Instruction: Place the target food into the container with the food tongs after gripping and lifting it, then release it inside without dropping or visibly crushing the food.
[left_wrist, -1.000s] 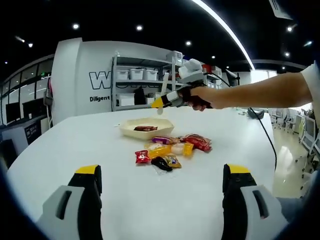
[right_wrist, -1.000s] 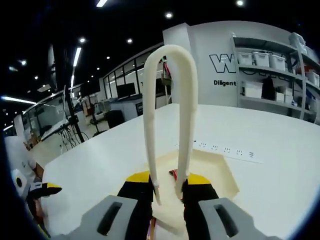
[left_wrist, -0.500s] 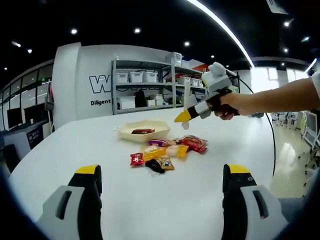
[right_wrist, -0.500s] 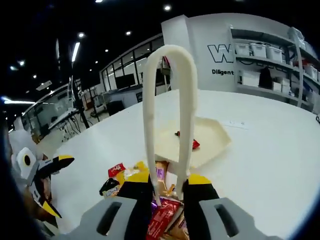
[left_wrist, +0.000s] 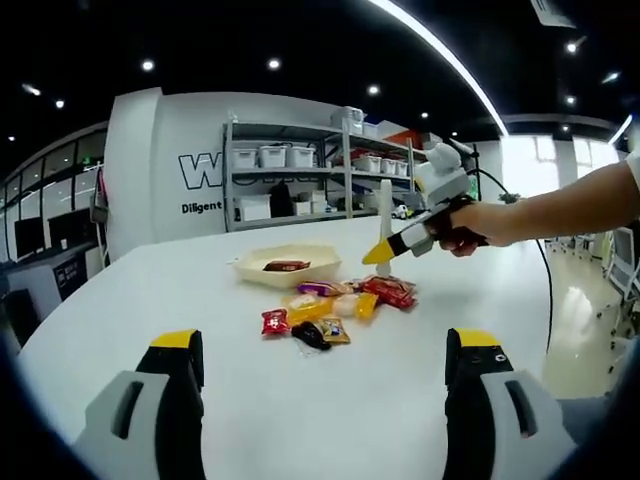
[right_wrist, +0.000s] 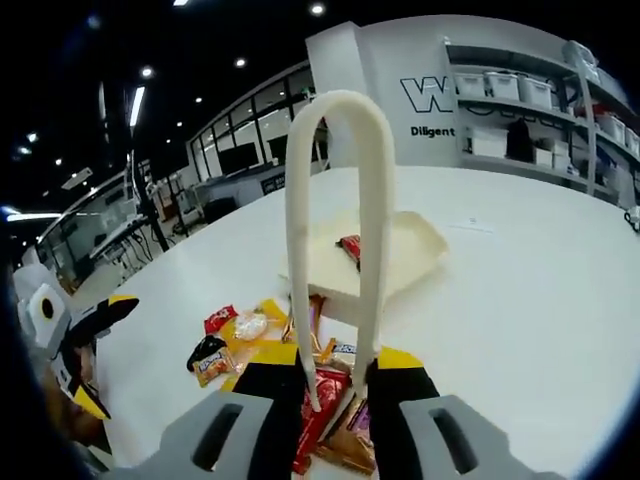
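Cream food tongs (right_wrist: 335, 200) stand upright between my right gripper's (right_wrist: 333, 368) yellow-tipped jaws, which are shut on them. The tongs' arms are apart with nothing held between them. Their tips hang just over a pile of wrapped snacks (right_wrist: 325, 415). In the left gripper view a hand holds the right gripper (left_wrist: 392, 248) with the tongs (left_wrist: 384, 215) above the right side of the snack pile (left_wrist: 335, 305). The cream container (left_wrist: 290, 258) behind the pile holds one red packet (left_wrist: 287, 266). My left gripper (left_wrist: 325, 350) is open, near the table's front, well short of the pile.
The white table (left_wrist: 300, 410) stretches around the pile, with bare surface in front. Shelves with white bins (left_wrist: 290, 180) stand behind the table. A black cable (left_wrist: 540, 290) trails off the table's right side. The left gripper (right_wrist: 100, 350) sits at the left edge of the right gripper view.
The right gripper carried the tongs away from above the container to over the snack pile and lowered them. The left gripper kept still and open.
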